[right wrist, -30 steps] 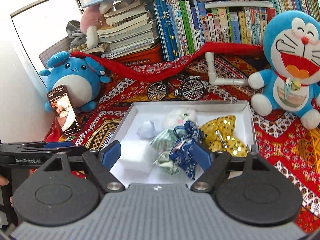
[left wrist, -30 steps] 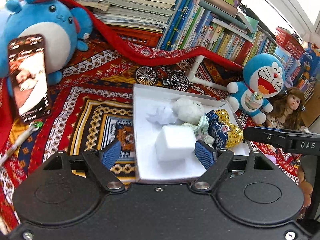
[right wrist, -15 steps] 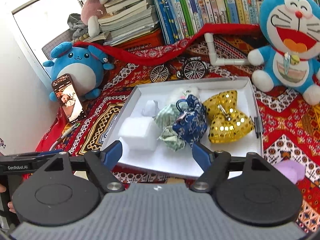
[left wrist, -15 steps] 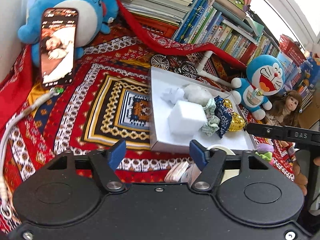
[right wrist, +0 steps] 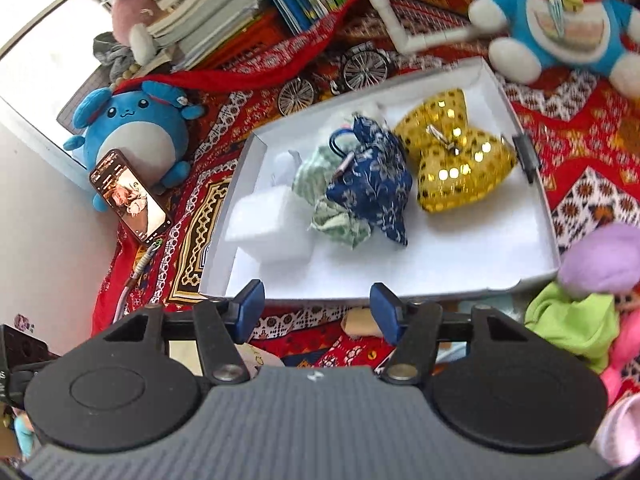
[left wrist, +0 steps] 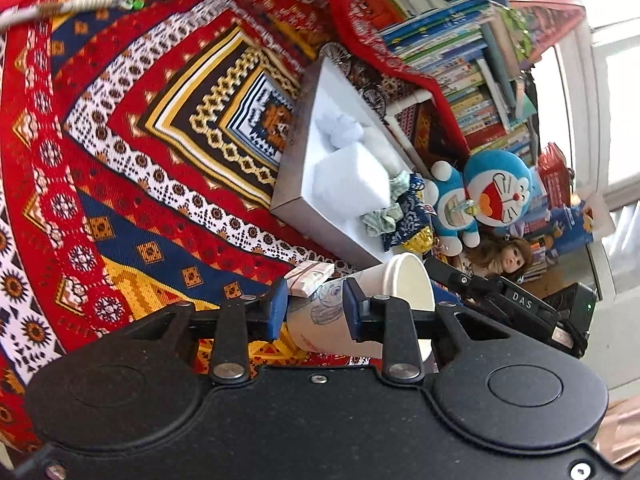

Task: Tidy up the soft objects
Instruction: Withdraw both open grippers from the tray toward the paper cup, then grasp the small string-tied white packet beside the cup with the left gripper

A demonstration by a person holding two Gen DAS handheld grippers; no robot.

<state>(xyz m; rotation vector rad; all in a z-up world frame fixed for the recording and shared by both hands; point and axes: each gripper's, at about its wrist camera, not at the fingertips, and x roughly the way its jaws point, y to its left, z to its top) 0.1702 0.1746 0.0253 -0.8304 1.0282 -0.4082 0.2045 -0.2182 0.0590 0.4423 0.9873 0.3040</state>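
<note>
A white box (right wrist: pixel 440 264) lies on the patterned cloth and holds a white foam block (right wrist: pixel 268 226), a green scrunchie (right wrist: pixel 332 216), a navy floral pouch (right wrist: pixel 372 184) and a gold sequin bow (right wrist: pixel 456 160). The box also shows in the left wrist view (left wrist: pixel 292 168). My left gripper (left wrist: pixel 314 312) has pulled back and tilted; its jaws stand narrowed around a lying paper cup (left wrist: pixel 360 308), contact unclear. My right gripper (right wrist: pixel 316 308) is open and empty at the box's near edge. A purple soft ball (right wrist: pixel 600 260) and green cloth (right wrist: pixel 572 320) lie right of it.
A small wrapped packet (left wrist: pixel 310 276) lies by the cup. A Doraemon plush (right wrist: pixel 560 20), a blue round plush (right wrist: pixel 132 128), a phone (right wrist: pixel 128 196), a toy bicycle (right wrist: pixel 332 76), a doll (left wrist: pixel 500 258) and stacked books (left wrist: pixel 460 60) ring the box.
Both grippers drew back from the box and lowered. The left one rolled to the side and narrowed its jaws around the paper cup. The right stayed open.
</note>
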